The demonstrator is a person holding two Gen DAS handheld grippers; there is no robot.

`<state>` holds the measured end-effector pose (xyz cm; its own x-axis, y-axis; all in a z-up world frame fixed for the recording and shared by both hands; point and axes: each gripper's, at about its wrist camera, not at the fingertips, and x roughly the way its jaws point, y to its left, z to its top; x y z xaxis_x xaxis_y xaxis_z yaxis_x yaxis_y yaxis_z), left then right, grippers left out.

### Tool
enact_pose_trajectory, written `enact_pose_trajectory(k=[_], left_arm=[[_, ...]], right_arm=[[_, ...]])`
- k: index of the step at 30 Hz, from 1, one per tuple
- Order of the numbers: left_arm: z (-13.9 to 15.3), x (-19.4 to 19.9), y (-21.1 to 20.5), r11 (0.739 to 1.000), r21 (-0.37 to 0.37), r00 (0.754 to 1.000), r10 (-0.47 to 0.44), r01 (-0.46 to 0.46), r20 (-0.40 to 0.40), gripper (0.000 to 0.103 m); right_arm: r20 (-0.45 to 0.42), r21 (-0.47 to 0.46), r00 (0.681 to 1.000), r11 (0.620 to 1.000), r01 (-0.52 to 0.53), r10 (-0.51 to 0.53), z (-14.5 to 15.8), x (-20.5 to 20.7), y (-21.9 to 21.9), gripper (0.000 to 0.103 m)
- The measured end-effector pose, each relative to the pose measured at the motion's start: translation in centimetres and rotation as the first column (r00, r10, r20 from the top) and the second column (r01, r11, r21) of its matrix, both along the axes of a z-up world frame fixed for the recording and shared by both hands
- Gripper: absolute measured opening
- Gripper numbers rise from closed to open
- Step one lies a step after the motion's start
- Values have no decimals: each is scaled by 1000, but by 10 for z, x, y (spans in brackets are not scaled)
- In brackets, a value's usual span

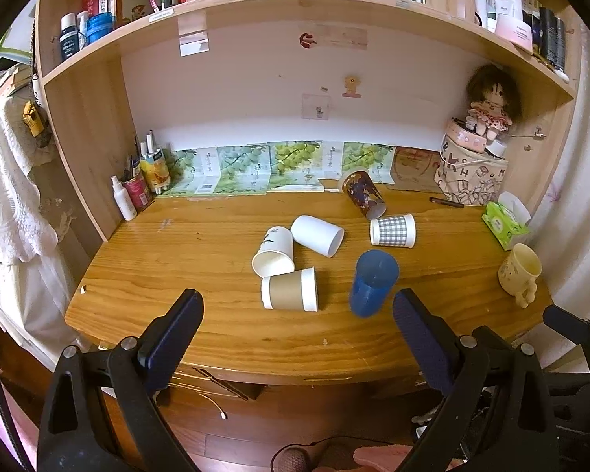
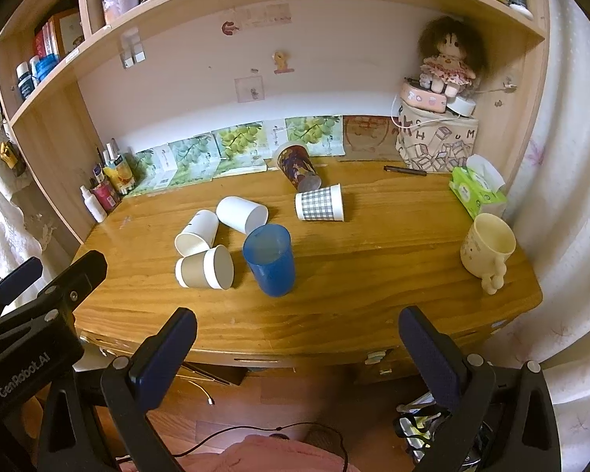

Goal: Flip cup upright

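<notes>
Readable text: "GenRobot.AI" printed on the left tool's body, seen at the left edge of the right wrist view. Letters H, U, M on the patterned bag (image 2: 438,141) at the back right; rest of its print is not legible.

Cup count on the bench (image 1: 216,314): 7.
- blue plastic cup (image 2: 270,259), upright, mouth up, front centre
- brown-sleeve paper cup (image 2: 204,267) on its side, just left of the blue one
- 2 white paper cups on their sides: leaf print (image 1: 274,251), plain (image 1: 318,235)
- grey check paper cup (image 1: 392,230) on its side
- dark printed cup (image 1: 362,193) on its side, at the back
- cream mug (image 2: 487,249), upright, right edge

Also 1 doll (image 2: 448,59), 1 green tissue box (image 2: 478,190), 1 pen (image 2: 405,170).

Left tool (image 1: 297,316): jaws wide, holding nothing, short of the bench. Right tool (image 2: 297,334): same, wide and empty.
</notes>
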<state>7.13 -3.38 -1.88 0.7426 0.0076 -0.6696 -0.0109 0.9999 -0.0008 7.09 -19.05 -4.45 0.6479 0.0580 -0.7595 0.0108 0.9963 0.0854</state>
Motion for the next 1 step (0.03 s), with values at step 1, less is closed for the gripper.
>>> enact_pose_trajectory(k=[1], left_arm=[[0,0,0,1000,0,1000,-1,1,0,98]], right_arm=[[-1,0,1000,1000,1,-1,0,0,0,103]])
